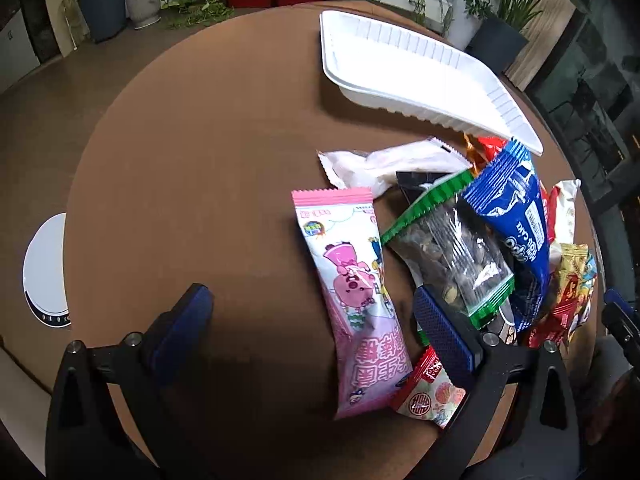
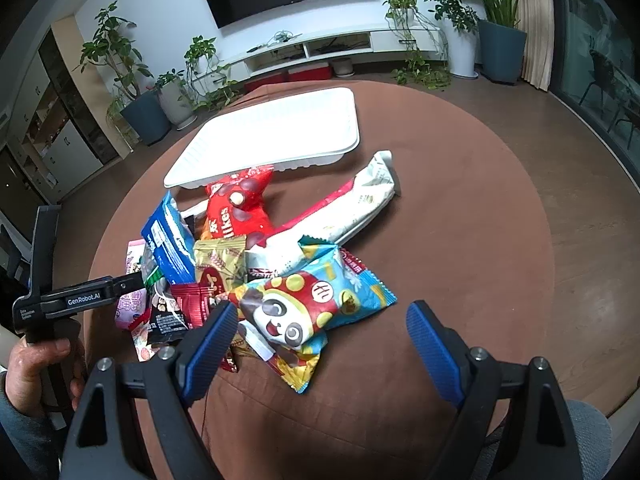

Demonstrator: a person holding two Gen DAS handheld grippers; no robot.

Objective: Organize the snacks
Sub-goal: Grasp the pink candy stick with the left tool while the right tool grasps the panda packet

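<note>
Left gripper (image 1: 308, 316) wide open, pink packet (image 1: 352, 300) lying lengthwise between the jaws, pads not pressing it; nut bag (image 1: 452, 256) against the right pad; blue packet (image 1: 512, 216) just beyond. Right gripper (image 2: 322, 330) wide open, nothing gripped; panda packet (image 2: 308, 304) between the jaws, nearer the left pad; red packet (image 2: 238, 204) farther off; white tray (image 2: 276, 128) behind the pile on the brown table (image 2: 460, 240).

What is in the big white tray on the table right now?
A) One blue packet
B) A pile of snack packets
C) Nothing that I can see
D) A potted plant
C: the white tray shows a bare inside, while the snack packets lie heaped on the brown table in front of it.
</note>
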